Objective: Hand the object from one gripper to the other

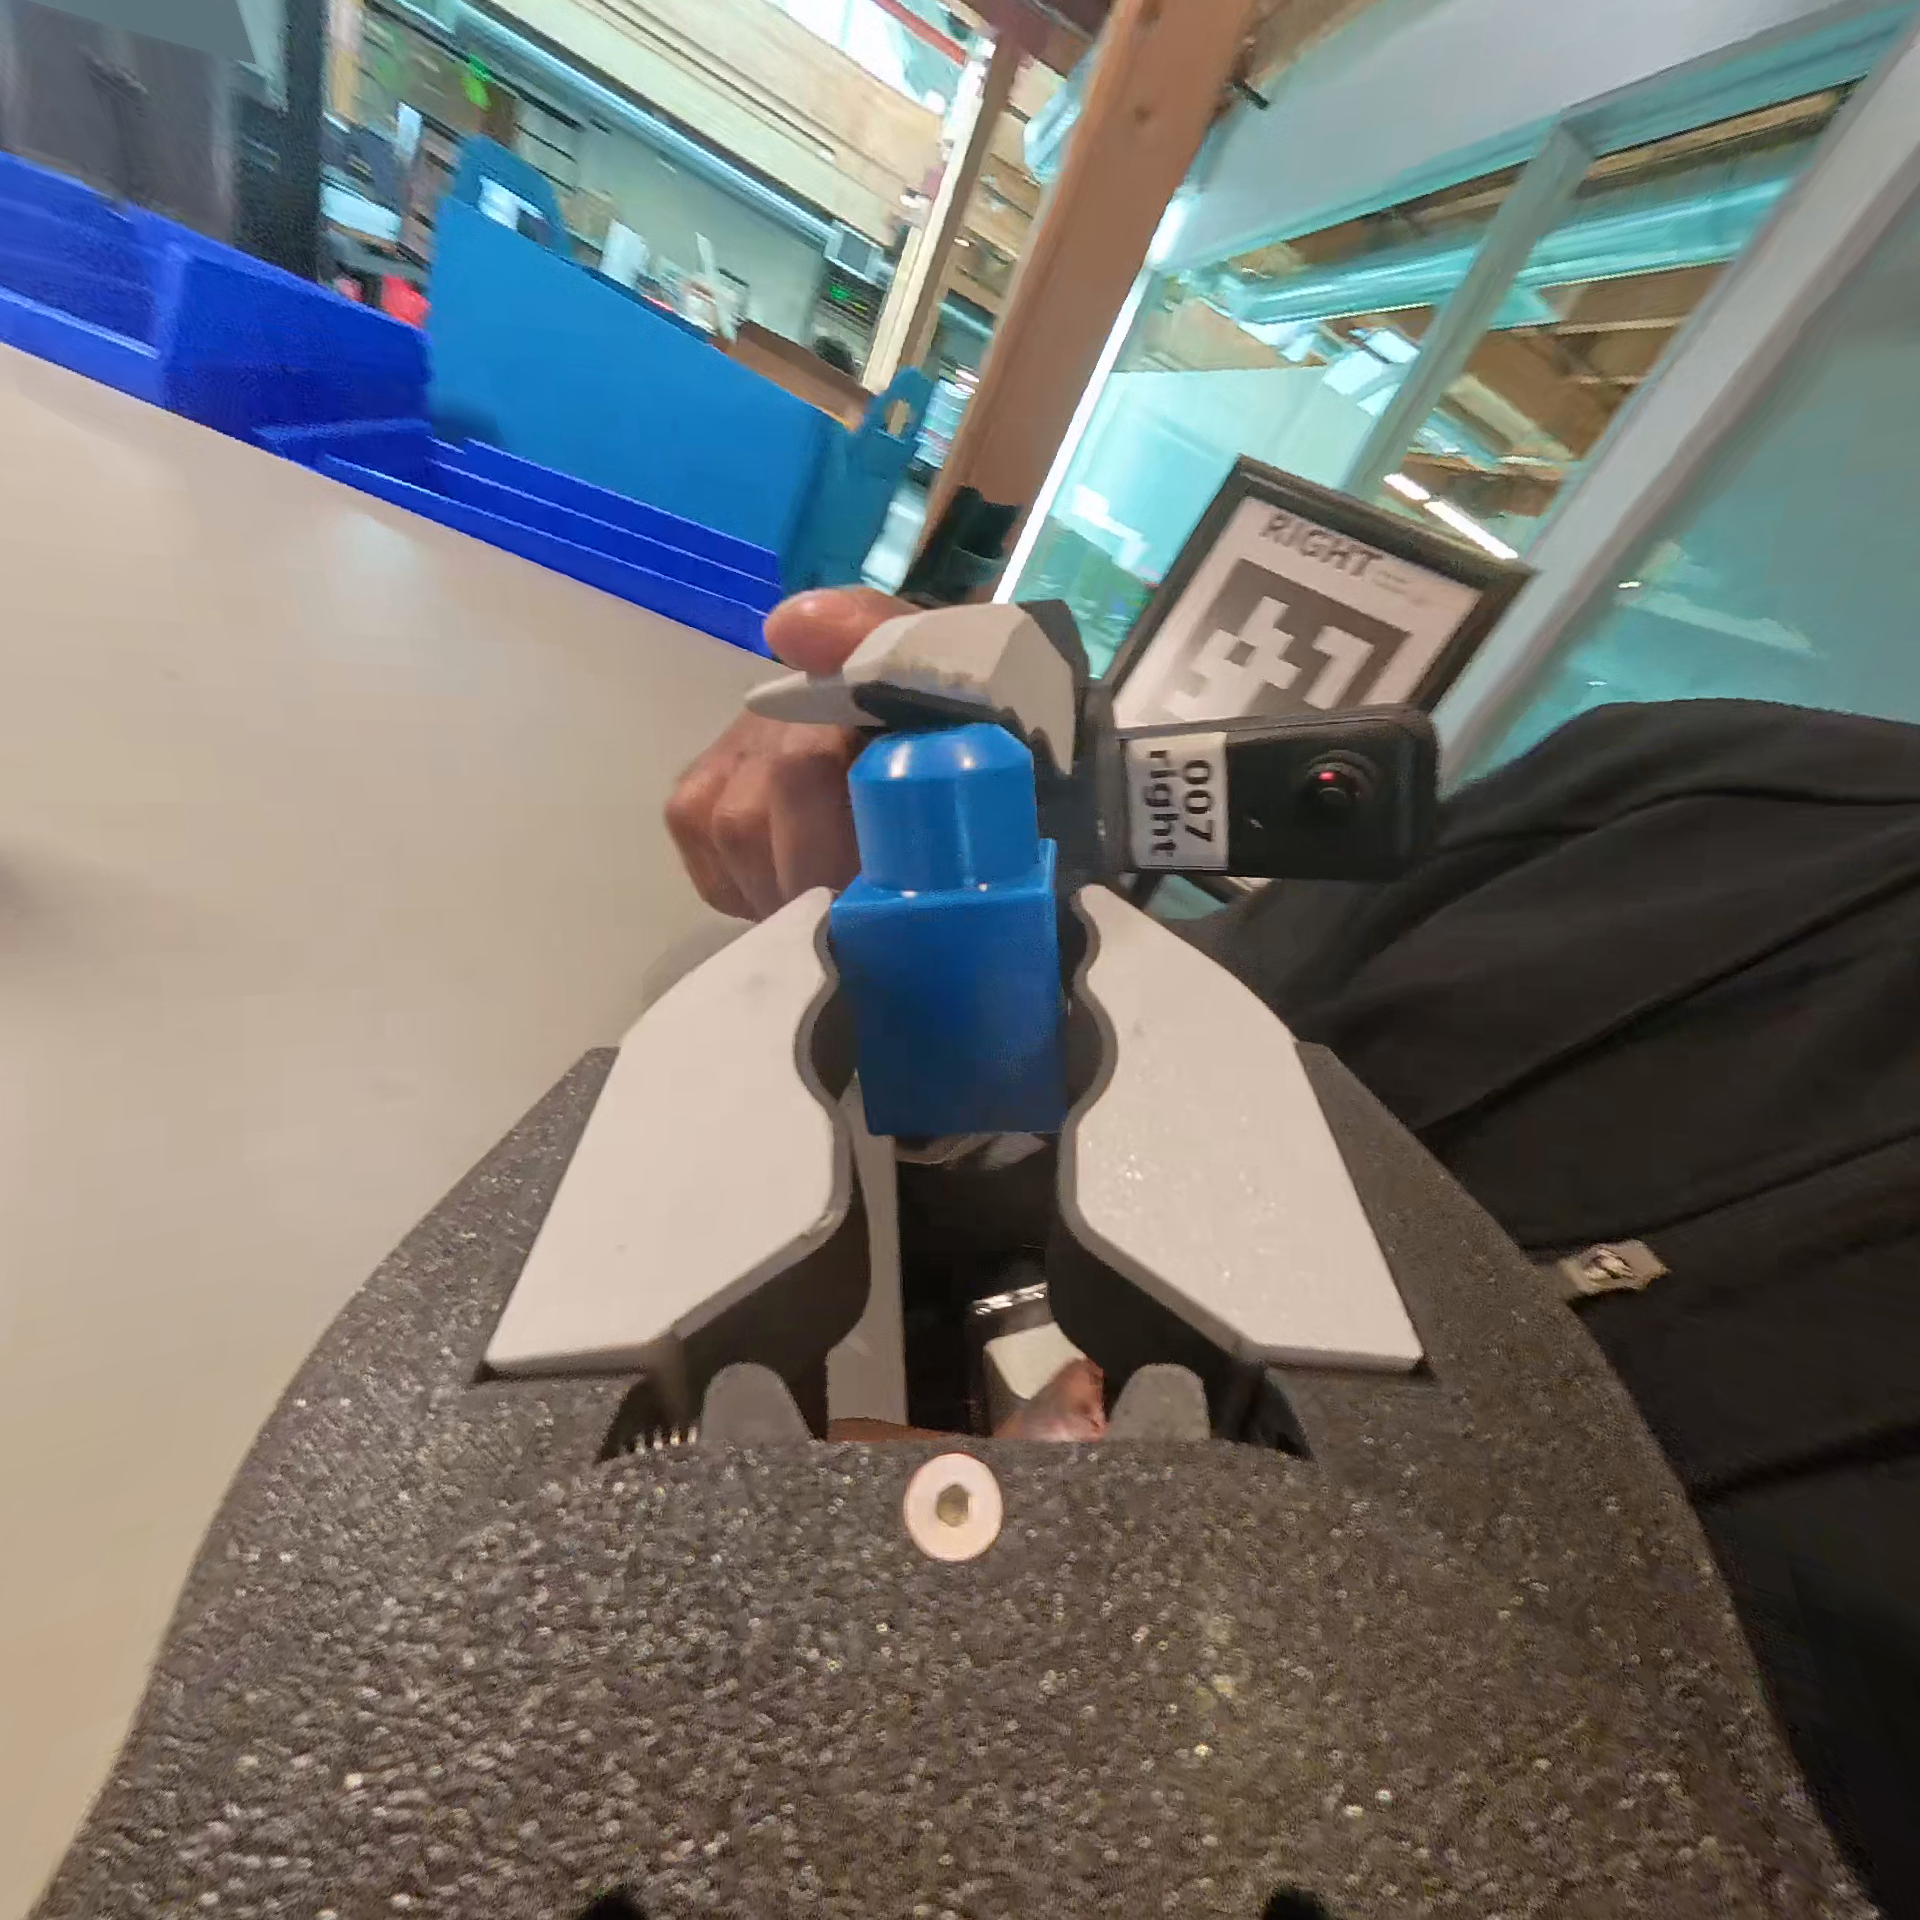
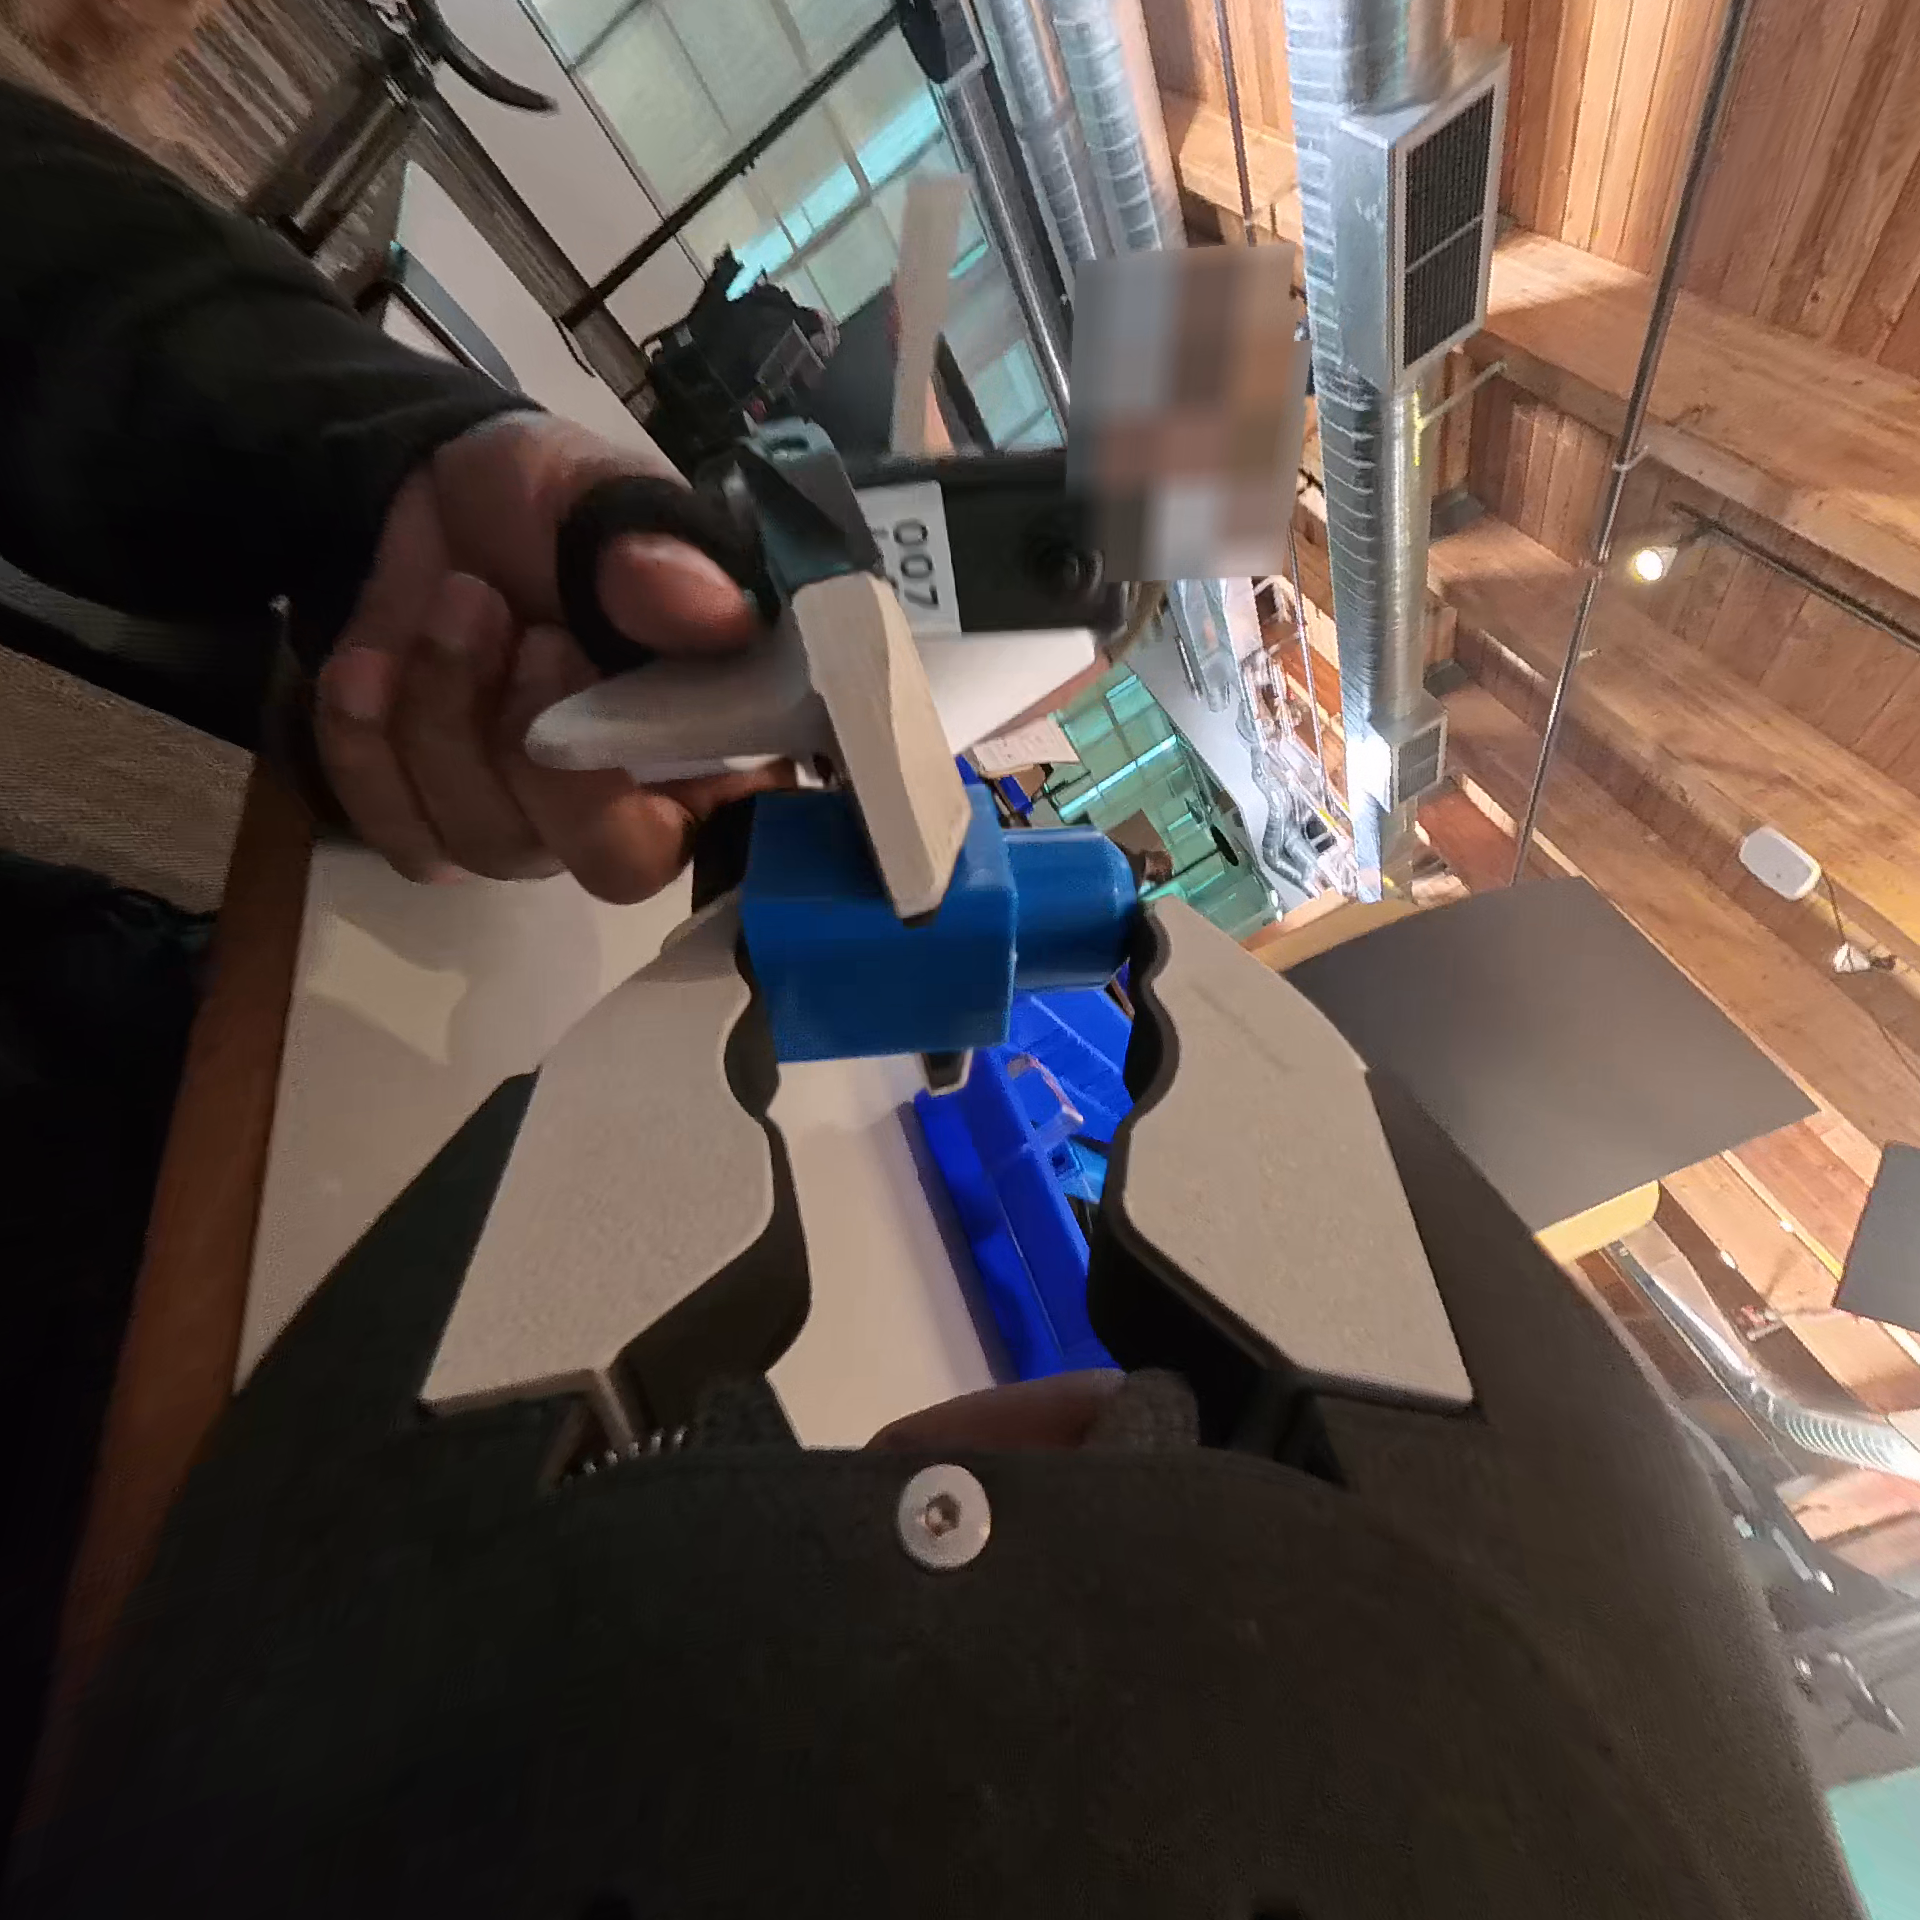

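In the left wrist view, the left gripper (image 1: 951,997) is clamped on a blue block (image 1: 951,966), its two grey fingers (image 1: 727,1122) pressing the square body from either side while the block's round stud end points away from the camera. Just past that stud, the right gripper (image 1: 935,686) shows side-on, a hand (image 1: 748,790) wrapped around its handle and a black camera (image 1: 1320,795) with a white sticker mounted on it; whether it touches the stud from this angle cannot be told. A pale bench (image 1: 260,779) lies to the left, blue bins (image 1: 312,384) stand along its far edge, and a dark sleeve (image 1: 1610,987) fills the right side. In the right wrist view, the right gripper (image 2: 940,971) has its grey fingers (image 2: 1257,1153) set wide apart, with the blue block (image 2: 883,956) lying crosswise between the tips, the stud pointing right and reaching the right fingertip. The left gripper (image 2: 914,977) comes in from above, its grey fingers (image 2: 883,758) closed on the block's square body, held by a hand (image 2: 488,665) in a dark sleeve (image 2: 187,395). Below the block the white bench (image 2: 862,1195) and blue bins (image 2: 1029,1174) show through the gap.
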Demonstrator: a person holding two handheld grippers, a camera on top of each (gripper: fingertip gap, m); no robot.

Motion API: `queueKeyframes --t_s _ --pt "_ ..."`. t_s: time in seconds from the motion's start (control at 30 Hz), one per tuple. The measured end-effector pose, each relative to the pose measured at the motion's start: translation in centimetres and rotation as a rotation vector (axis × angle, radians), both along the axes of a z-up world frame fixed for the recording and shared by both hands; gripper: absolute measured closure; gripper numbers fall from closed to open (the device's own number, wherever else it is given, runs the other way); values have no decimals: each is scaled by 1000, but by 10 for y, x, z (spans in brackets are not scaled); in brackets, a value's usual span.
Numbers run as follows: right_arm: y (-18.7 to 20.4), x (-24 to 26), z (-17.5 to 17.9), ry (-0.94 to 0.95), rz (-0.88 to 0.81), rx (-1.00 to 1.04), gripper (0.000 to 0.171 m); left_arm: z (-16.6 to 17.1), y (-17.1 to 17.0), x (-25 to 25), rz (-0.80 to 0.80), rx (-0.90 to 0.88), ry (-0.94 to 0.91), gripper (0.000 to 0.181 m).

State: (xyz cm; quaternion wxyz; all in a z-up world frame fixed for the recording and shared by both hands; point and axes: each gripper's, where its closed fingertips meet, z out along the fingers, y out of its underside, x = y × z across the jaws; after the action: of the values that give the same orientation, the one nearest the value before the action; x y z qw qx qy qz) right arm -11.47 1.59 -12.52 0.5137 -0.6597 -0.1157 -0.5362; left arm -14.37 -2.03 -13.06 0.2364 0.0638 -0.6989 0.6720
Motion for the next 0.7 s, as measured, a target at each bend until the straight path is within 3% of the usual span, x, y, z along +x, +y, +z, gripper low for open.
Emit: queueKeyframes --t_s 0.1,0.3,0.43,0.57,0.7 --pt "-6 9 -3 96 -27 13 107 5 1 10 121 -17 -169 143" --pt "-24 32 -23 565 -68 80 112 10 13 46 535 88 -886 144" --pt "-20 16 -17 946 112 236 110 14 19 65 785 231 -1357 144" --pt "-15 17 -7 1018 95 340 103 11 16 70 892 325 -1669 143" --pt "-8 24 -15 976 -20 335 109 6 6 64 889 344 -1818 143"
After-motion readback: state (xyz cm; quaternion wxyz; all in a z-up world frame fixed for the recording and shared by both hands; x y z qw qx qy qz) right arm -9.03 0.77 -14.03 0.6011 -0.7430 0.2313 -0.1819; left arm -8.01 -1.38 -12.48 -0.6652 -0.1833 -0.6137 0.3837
